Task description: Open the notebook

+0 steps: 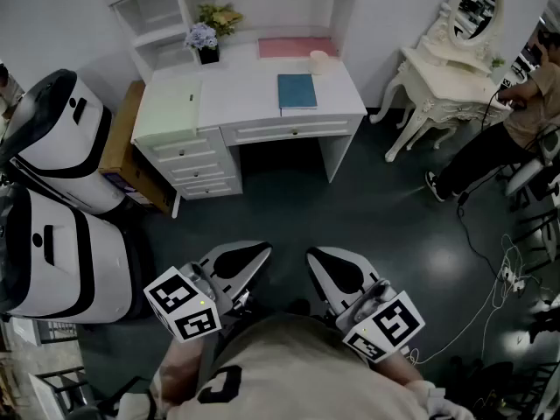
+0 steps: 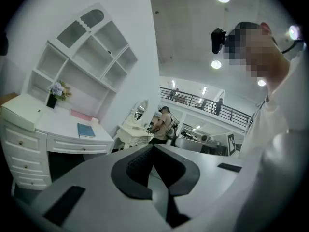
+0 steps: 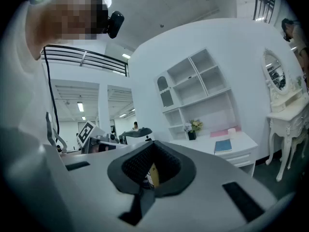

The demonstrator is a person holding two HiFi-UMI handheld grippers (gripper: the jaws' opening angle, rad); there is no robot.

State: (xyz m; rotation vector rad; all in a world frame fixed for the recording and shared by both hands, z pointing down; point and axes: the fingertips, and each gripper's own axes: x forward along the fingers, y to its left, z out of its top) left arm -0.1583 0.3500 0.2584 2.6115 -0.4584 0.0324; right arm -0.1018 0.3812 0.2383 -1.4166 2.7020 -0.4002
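Approach stage, by my reading: both claws hang near the person's chest, well apart from the white desk (image 1: 262,94) ahead of them. Left claw (image 1: 252,259) has its jaws pressed together on nothing. Right claw (image 1: 325,268) looks the same, closed and empty. Blue notebook (image 1: 297,91) lies shut and flat on the desk top, far ahead of the claw tips and roughly between their two lines. Next move likely calls for closing that distance, then parting one claw's jaws to catch the cover's edge.
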